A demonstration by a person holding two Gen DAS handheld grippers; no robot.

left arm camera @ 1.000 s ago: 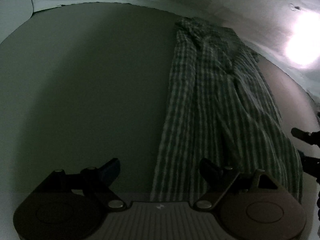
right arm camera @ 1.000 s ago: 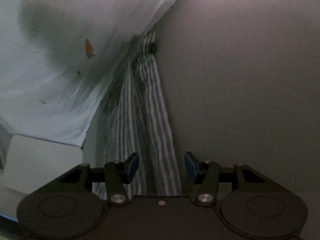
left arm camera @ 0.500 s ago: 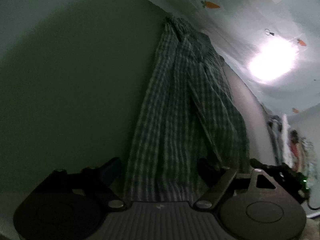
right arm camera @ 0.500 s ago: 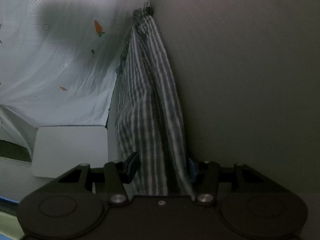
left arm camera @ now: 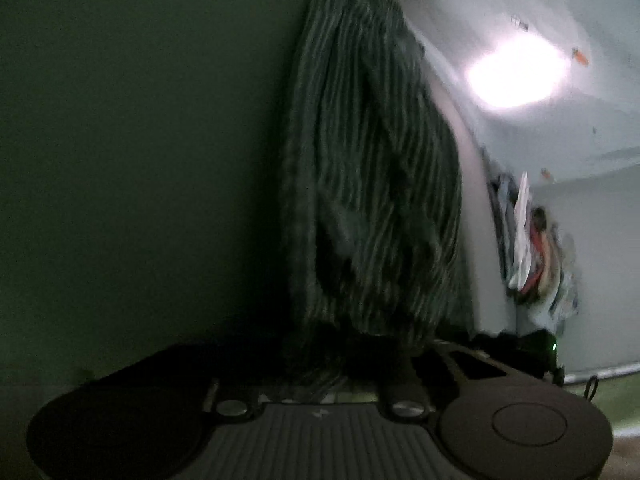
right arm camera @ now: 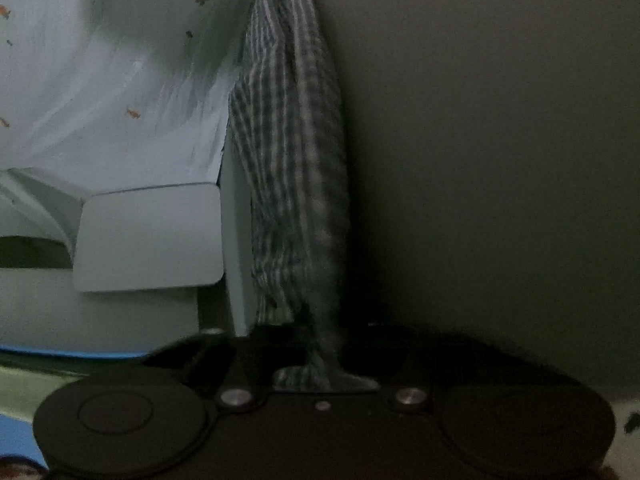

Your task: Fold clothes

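A green-and-white checked garment [left arm camera: 368, 160] lies stretched in a long band over a dark grey surface [left arm camera: 140, 160]. Its near end runs into my left gripper [left arm camera: 340, 364], whose jaws are closing with the cloth bunched between them. In the right wrist view the same garment [right arm camera: 288, 140] narrows to a pinched tail inside my right gripper [right arm camera: 322, 356]. Those jaws are closing too, and the fabric is squeezed between them. Both views are dim and blurred, so the pads themselves are hard to make out.
A white sheet printed with small carrots [right arm camera: 100, 80] hangs beyond the surface, with a bright glare [left arm camera: 516, 76] on it. A pile of mixed clothes [left arm camera: 532, 252] sits at the right. A white rounded panel [right arm camera: 148, 236] stands left of the garment.
Both grippers moved forward over the garment's ends and their jaws came together on the cloth, which now stretches between them. The views turned and blurred.
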